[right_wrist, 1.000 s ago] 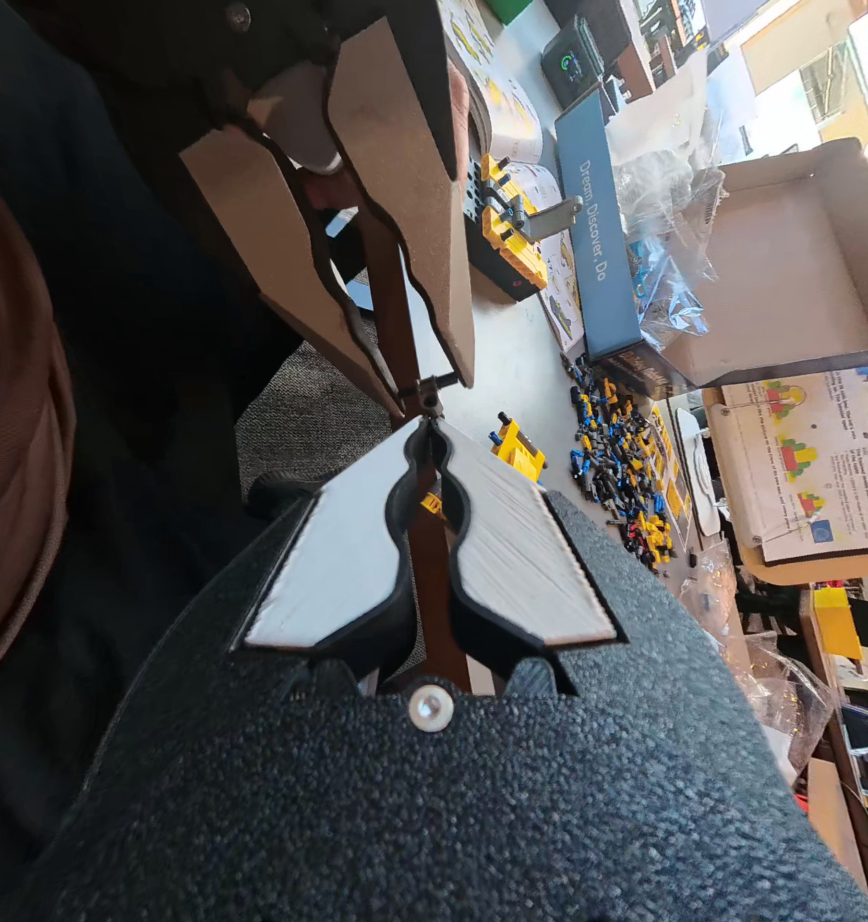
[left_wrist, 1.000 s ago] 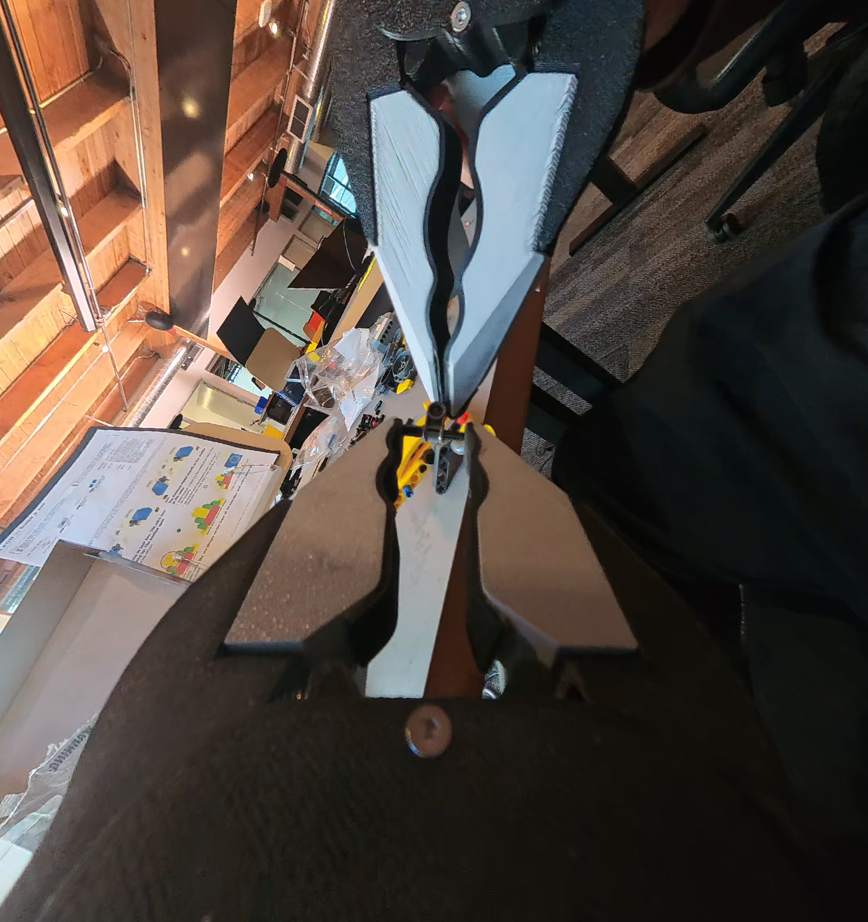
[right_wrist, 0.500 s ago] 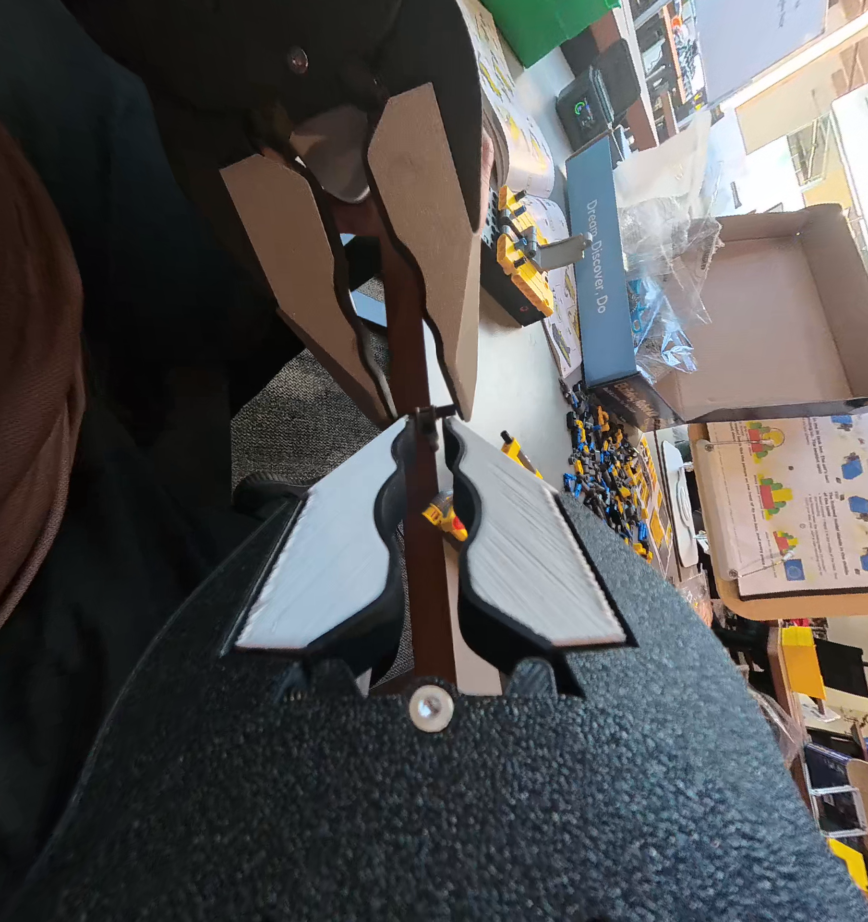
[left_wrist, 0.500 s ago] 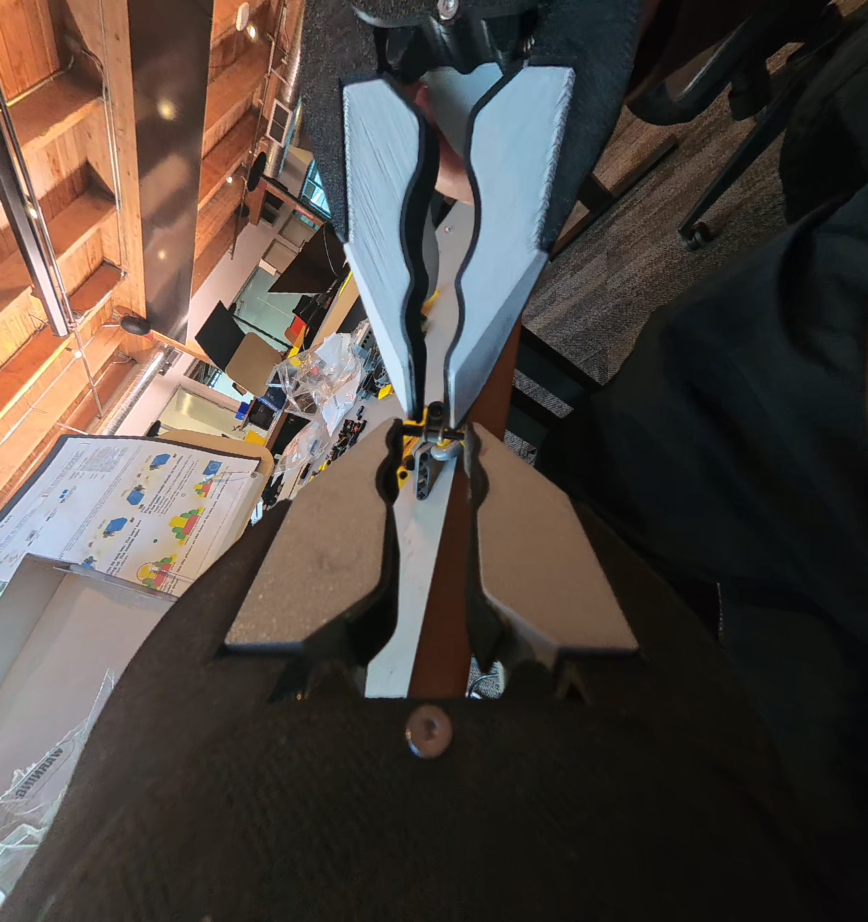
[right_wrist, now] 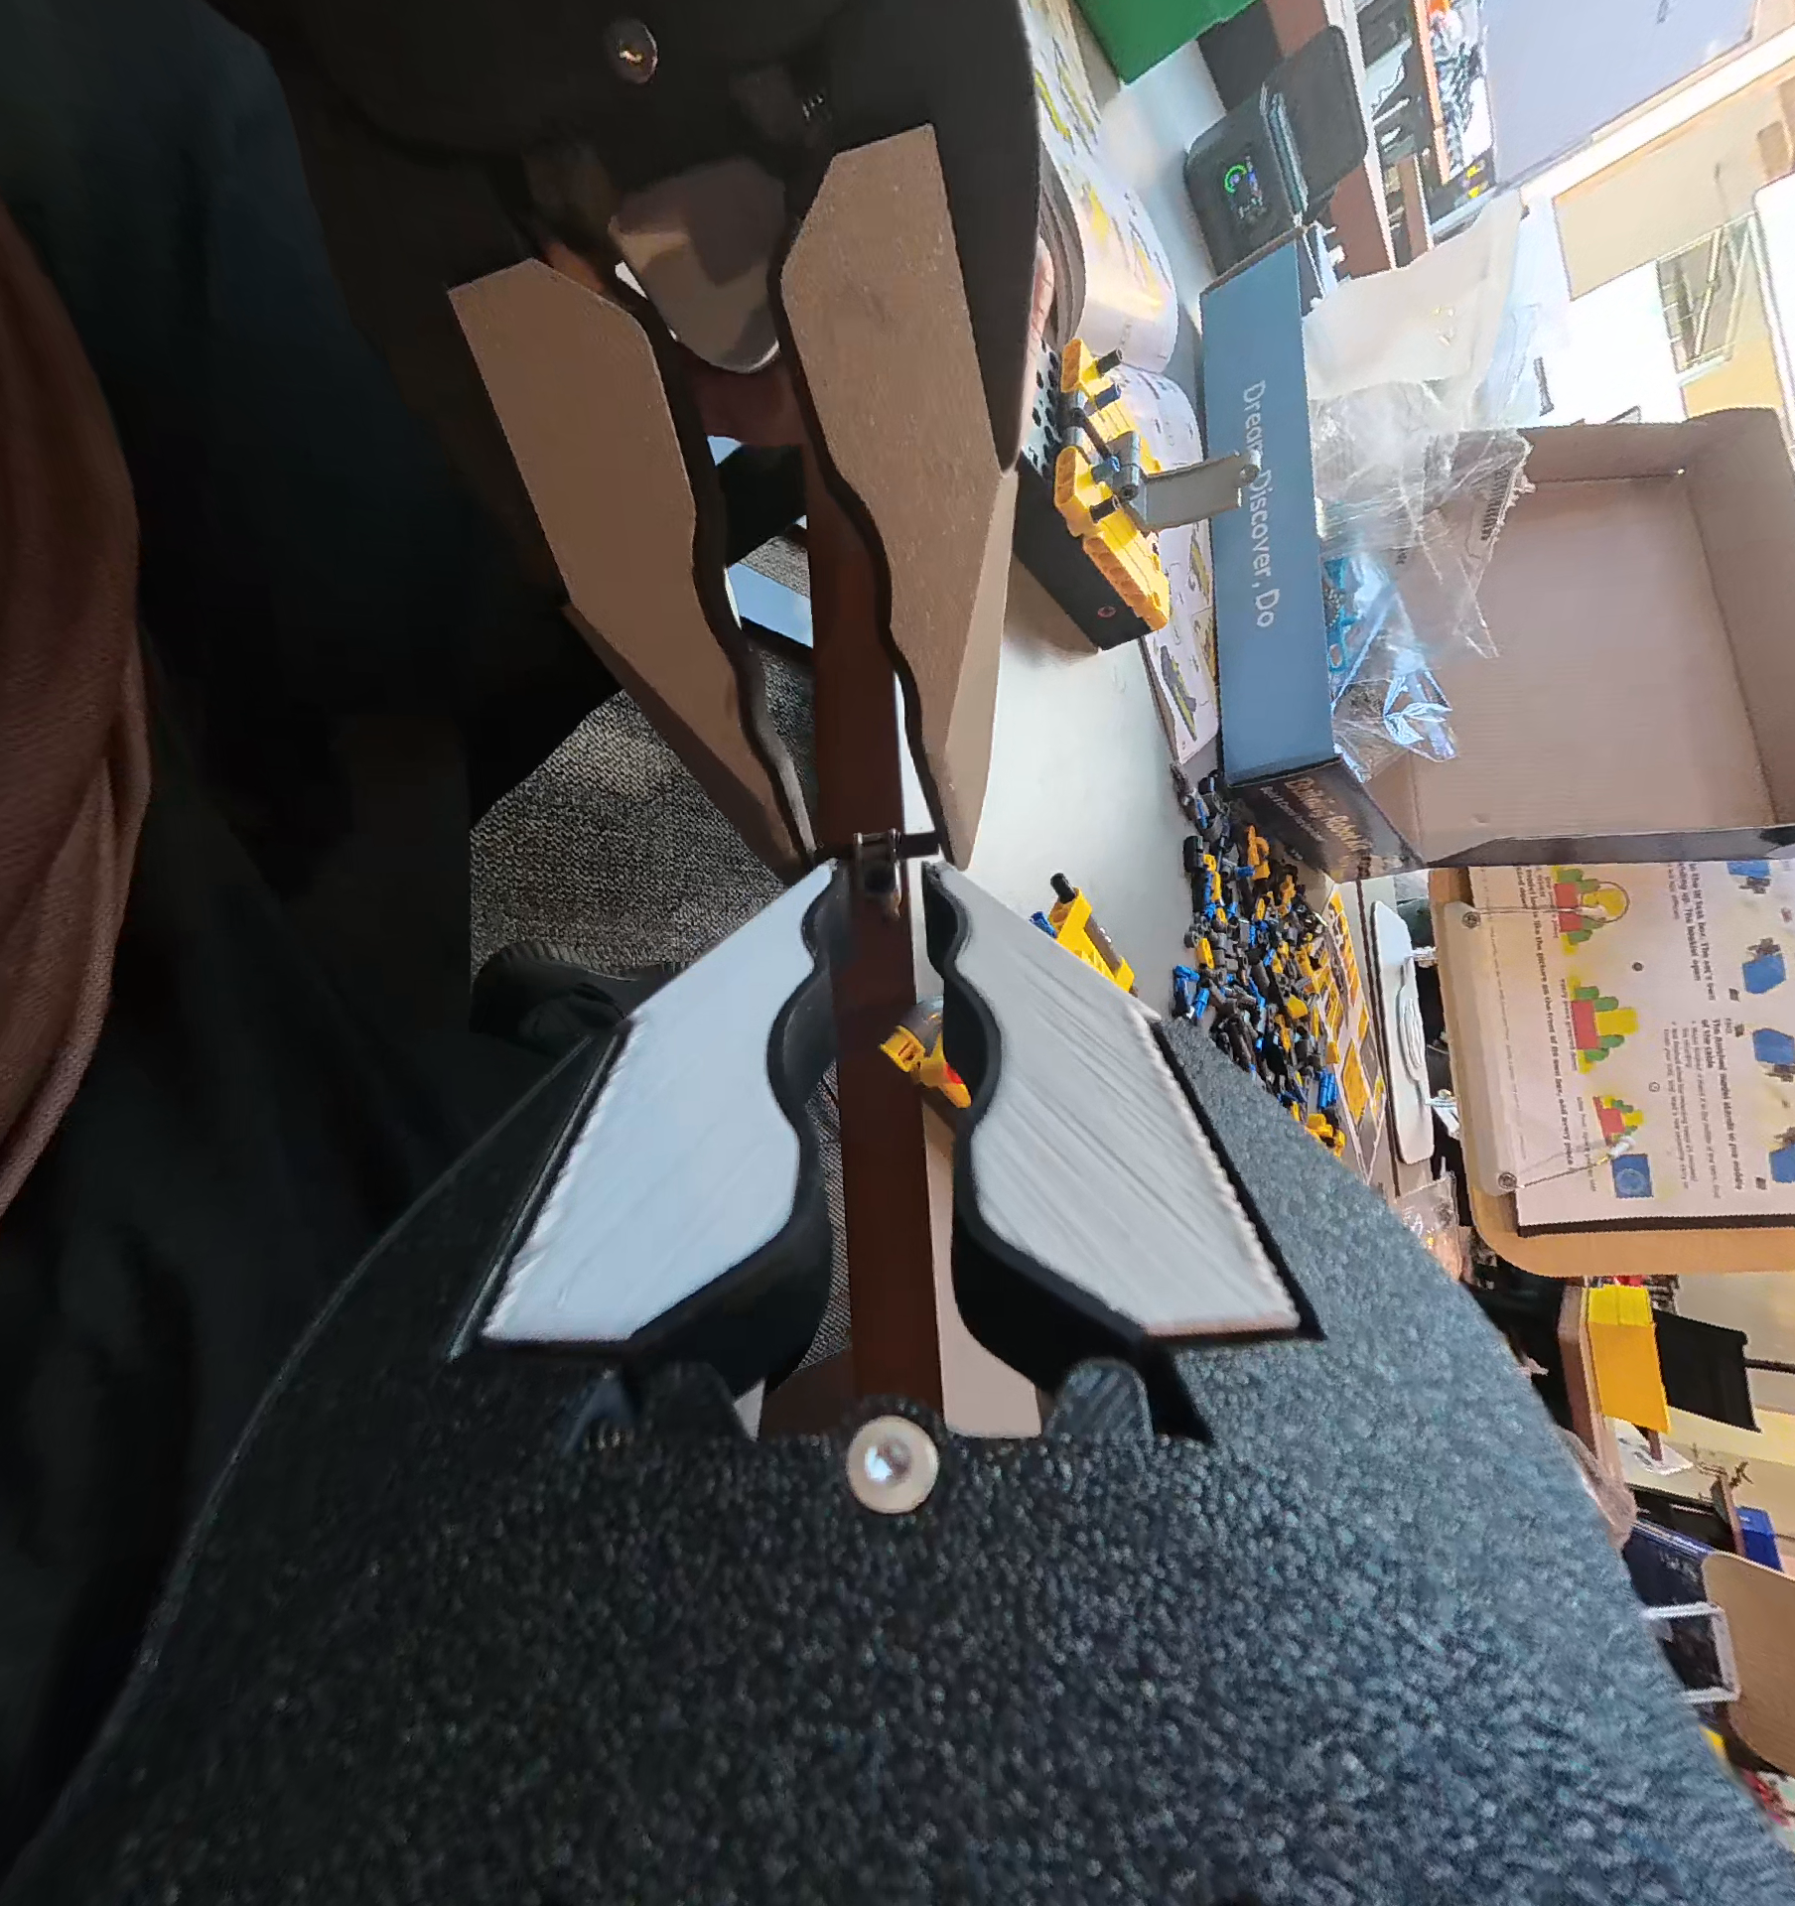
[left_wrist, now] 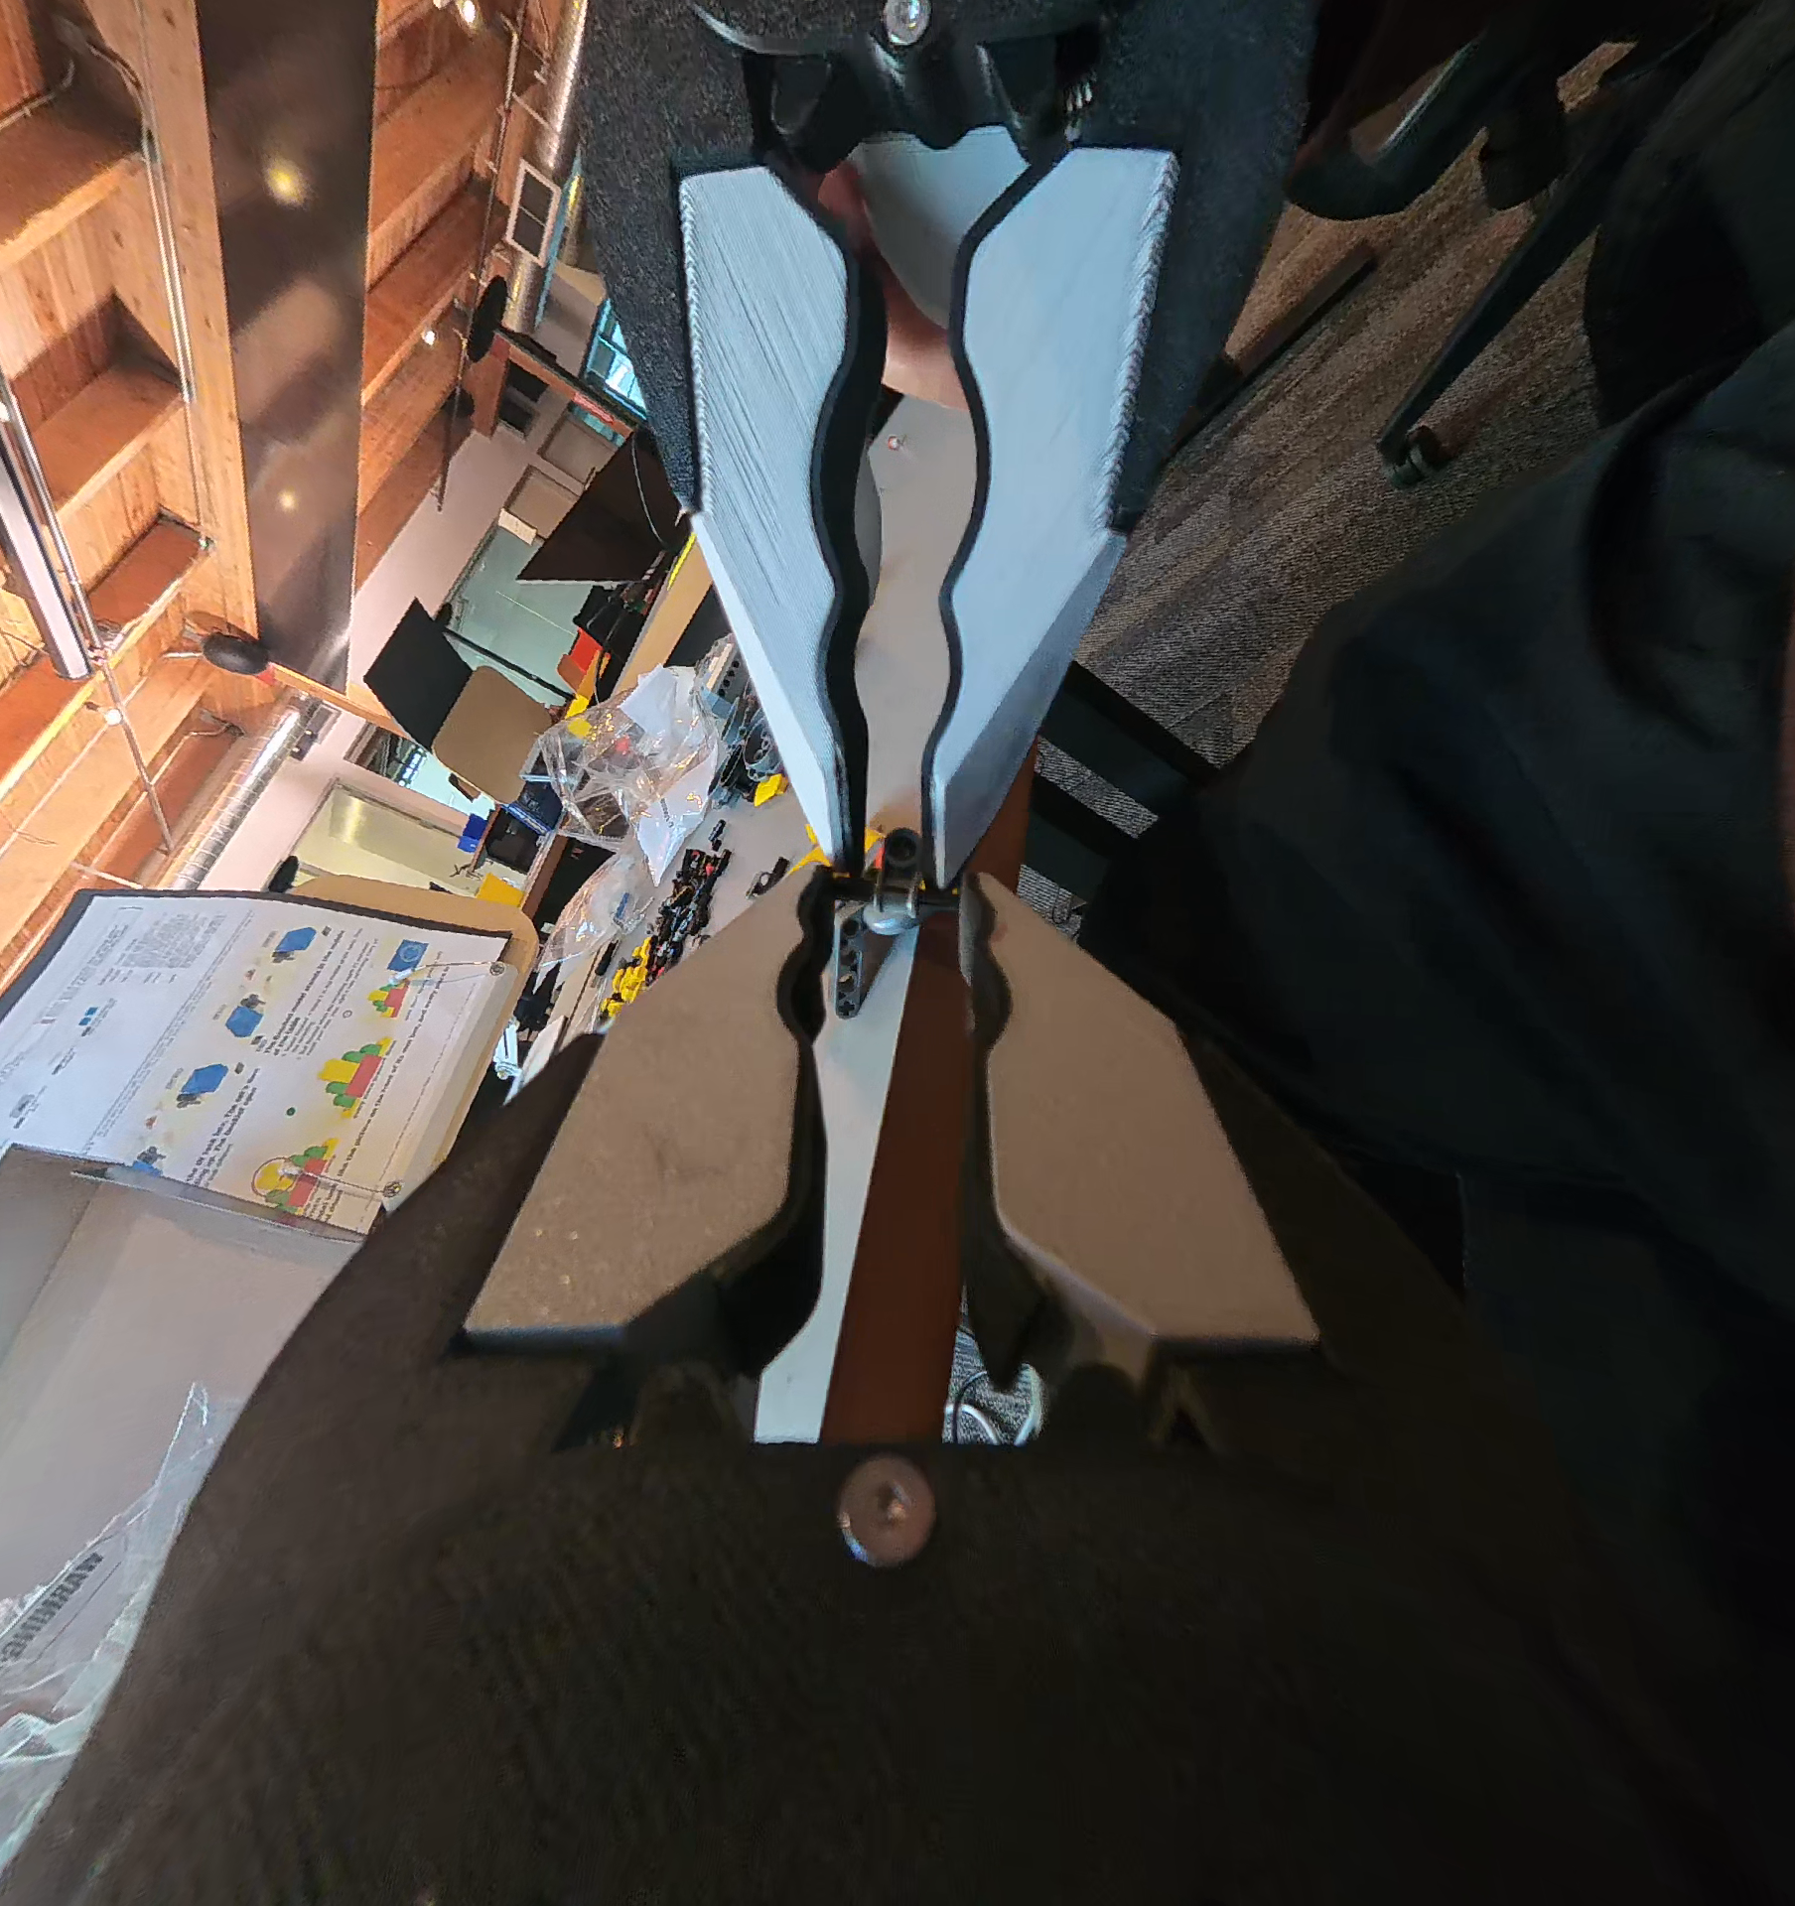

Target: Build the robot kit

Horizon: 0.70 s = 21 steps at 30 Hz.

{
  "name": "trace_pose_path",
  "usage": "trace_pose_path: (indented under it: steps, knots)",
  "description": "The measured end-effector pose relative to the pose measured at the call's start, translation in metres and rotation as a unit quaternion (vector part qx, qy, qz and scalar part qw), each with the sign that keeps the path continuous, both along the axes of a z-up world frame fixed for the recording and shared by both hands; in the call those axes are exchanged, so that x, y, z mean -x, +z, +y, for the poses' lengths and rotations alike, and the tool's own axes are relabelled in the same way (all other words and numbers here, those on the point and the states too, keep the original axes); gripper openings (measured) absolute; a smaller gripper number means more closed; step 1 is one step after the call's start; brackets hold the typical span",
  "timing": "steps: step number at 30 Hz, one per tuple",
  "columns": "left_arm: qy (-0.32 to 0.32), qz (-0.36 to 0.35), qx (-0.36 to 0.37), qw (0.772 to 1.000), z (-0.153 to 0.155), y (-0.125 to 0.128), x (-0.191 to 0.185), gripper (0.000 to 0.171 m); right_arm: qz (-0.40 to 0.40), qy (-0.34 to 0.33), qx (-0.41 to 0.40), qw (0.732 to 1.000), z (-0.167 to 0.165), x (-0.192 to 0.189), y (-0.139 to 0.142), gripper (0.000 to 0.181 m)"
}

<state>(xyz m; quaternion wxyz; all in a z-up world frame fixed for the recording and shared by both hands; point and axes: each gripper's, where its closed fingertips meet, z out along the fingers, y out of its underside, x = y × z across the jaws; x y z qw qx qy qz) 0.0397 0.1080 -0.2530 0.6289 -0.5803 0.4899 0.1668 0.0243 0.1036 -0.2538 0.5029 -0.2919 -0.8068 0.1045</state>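
Observation:
My left gripper (left_wrist: 899, 892), with tan fingers, is shut on a small dark grey building-toy piece (left_wrist: 850, 959) that has a holed beam, a grey connector and a thin black axle. It holds the piece by the axle ends, in the air over the table edge. My right gripper (right_wrist: 878, 877), with white fingers, faces it tip to tip. Its jaws stand slightly apart around the top of the piece (right_wrist: 881, 866) without pressing on it. The right gripper also shows in the left wrist view (left_wrist: 893, 851), and the left gripper shows in the right wrist view (right_wrist: 878, 851).
The white table (right_wrist: 1069, 784) carries a pile of small blue, black and yellow parts (right_wrist: 1254, 980). A yellow and black model (right_wrist: 1110, 516), a blue box (right_wrist: 1265, 536), an open cardboard box (right_wrist: 1615, 639) and an instruction sheet (right_wrist: 1677, 1031) are also there. A person's dark clothing (left_wrist: 1492, 928) is close on the right. The tips of both grippers are at nearly the same place.
The right gripper's white fingers were pinched on the piece and have parted a little. The left gripper's hold is unchanged. Both grippers have tilted slightly.

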Motion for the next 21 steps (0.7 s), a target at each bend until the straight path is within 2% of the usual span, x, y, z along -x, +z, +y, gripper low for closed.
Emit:
trace_pose_path:
  steps: [7,21]
  knots:
    - [-0.008,-0.005,0.012,1.0,-0.0011,-0.0033,-0.0019,0.022,-0.007,0.006,-0.013,1.0,-0.0006,-0.0013,-0.0036,0.009]
    - [-0.004,-0.006,0.014,1.0,0.0001,-0.0047,-0.0014,0.022,-0.009,0.002,0.022,1.0,0.0004,-0.0019,-0.0063,0.005]
